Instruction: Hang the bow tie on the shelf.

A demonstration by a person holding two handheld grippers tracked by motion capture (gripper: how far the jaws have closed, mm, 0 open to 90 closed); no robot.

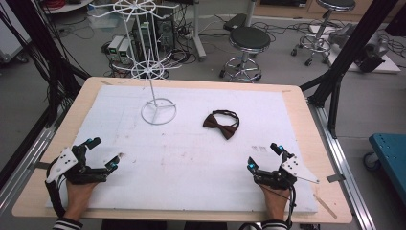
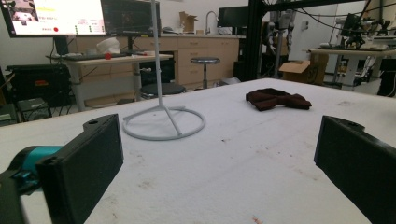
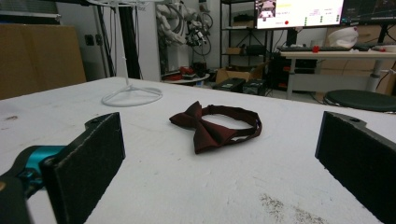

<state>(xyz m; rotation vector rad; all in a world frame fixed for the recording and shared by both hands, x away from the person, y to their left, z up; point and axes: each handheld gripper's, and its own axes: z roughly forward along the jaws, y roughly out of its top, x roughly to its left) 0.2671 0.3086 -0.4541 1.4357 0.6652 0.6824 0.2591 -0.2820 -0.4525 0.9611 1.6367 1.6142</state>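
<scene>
Lying well beyond both grippers, bow tie beside wire stand; left gripper jaws apart, empty; right gripper likewise

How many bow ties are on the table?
1. The bow tie lies flat on the white mat, right of the wire stand, apart from both grippers.

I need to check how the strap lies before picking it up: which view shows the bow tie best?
The right gripper view: the bow tie lies close, its strap loop plainly visible behind the bow. The high view shows it small but whole; the left gripper view shows it far off as a dark lump.
</scene>
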